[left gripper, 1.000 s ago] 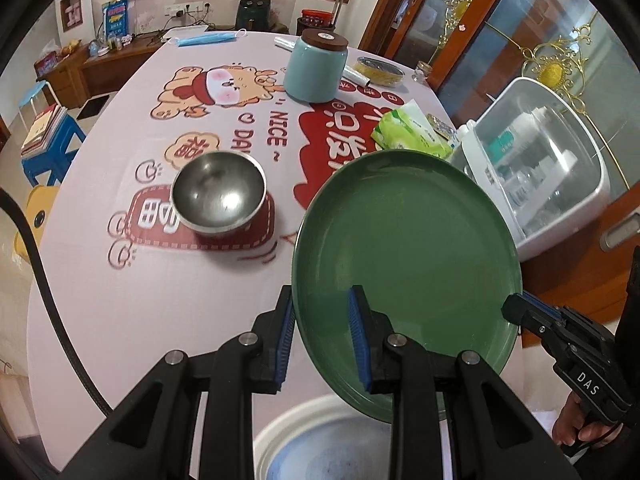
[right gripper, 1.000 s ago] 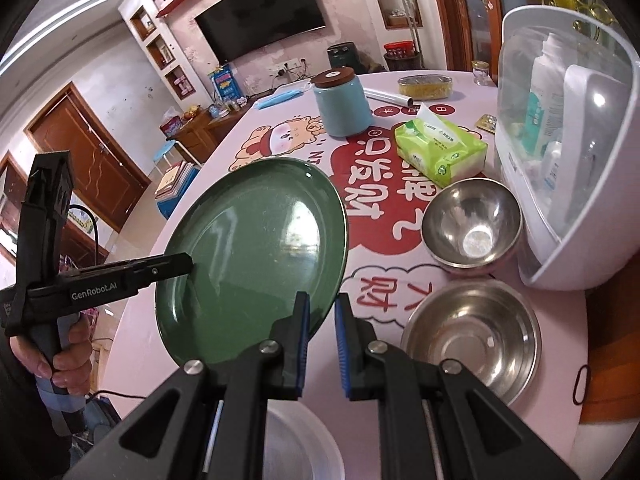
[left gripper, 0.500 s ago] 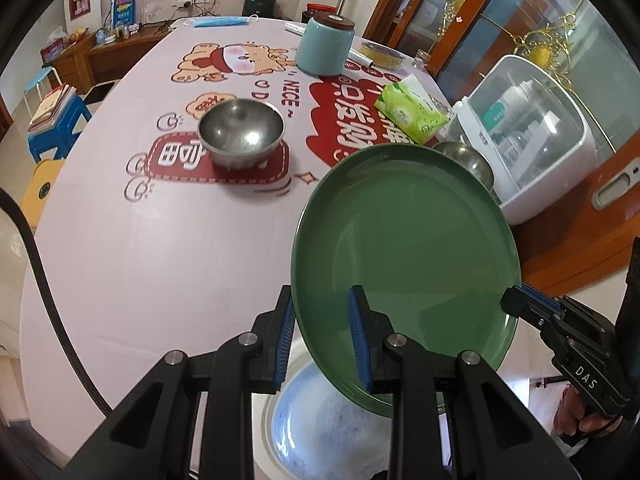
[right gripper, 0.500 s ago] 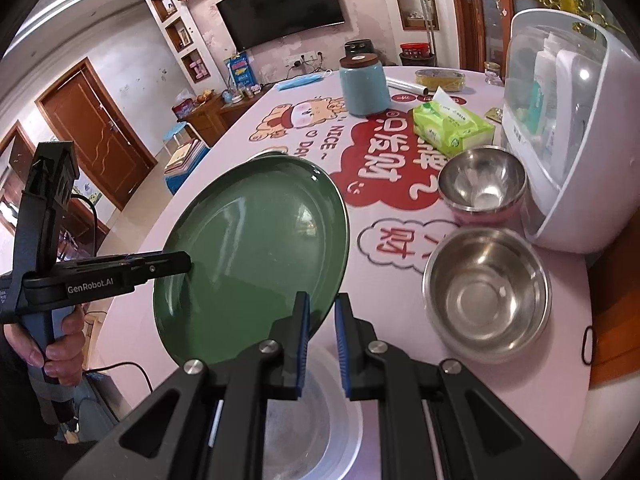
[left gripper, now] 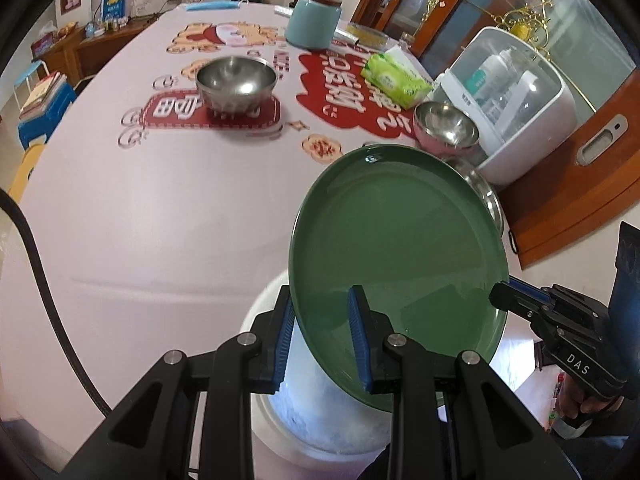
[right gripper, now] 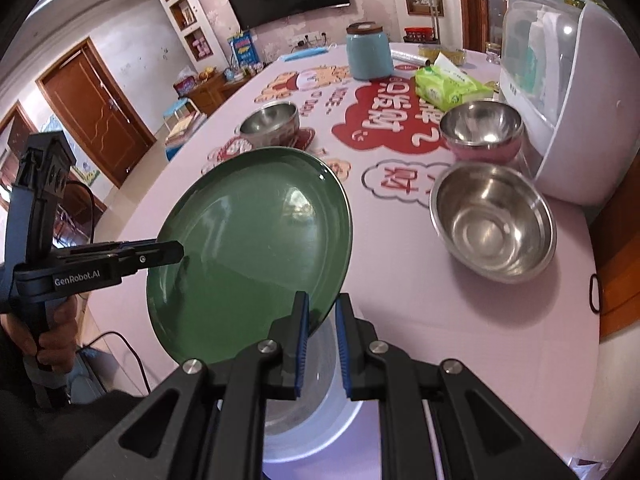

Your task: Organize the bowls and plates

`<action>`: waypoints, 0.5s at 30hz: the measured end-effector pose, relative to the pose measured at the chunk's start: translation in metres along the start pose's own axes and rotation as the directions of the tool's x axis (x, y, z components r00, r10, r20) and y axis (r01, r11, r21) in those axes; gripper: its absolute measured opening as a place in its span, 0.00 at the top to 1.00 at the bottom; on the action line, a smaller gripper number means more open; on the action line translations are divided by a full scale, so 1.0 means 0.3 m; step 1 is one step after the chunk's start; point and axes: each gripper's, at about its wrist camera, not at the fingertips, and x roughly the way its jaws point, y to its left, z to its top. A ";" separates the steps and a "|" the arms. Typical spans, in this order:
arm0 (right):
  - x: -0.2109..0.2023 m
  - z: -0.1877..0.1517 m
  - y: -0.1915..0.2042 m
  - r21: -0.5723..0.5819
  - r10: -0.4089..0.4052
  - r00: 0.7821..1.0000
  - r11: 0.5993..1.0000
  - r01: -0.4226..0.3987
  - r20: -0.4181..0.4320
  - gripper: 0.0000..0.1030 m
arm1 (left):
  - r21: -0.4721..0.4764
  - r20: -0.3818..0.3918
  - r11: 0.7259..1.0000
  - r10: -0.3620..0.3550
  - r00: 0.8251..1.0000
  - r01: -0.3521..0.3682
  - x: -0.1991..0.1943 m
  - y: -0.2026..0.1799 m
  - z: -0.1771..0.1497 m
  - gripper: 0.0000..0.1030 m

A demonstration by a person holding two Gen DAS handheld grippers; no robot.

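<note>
Over white plate (left gripper: 320,420), you held green plate (left gripper: 400,248) tilted, left gripper (left gripper: 322,340) and right gripper (right gripper: 322,344) each clamped on rim; thin edge grips risked slip, clash below.

plate (left gripper: 400,248) hanging tilted over a white dish (left gripper: 320,420) at the table's near edge, two bowls (right gripper: 494,224) sitting right of it by the dome case (right gripper: 568,92), another bowl (right gripper: 272,120) sitting farther back, jar (right gripper: 369,56) standing behind

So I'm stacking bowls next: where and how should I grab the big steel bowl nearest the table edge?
Grip the big steel bowl by its thin rim, one finger inside, coming from above on its near side; it sits upright and open, and the white cabinet crowds its far side.
</note>
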 end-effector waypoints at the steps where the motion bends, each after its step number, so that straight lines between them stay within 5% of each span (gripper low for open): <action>1: 0.005 -0.010 0.002 -0.004 0.000 1.000 1.000 0.000 -0.013 0.87 | -0.005 -0.007 1.000 0.003 1.000 -0.003 0.007 0.002 -0.017 0.76; 15: 0.096 -0.128 0.084 -0.132 -0.068 0.984 0.990 0.046 -0.166 0.82 | -0.087 -0.139 0.996 0.003 0.990 -0.015 0.119 0.072 -0.169 0.76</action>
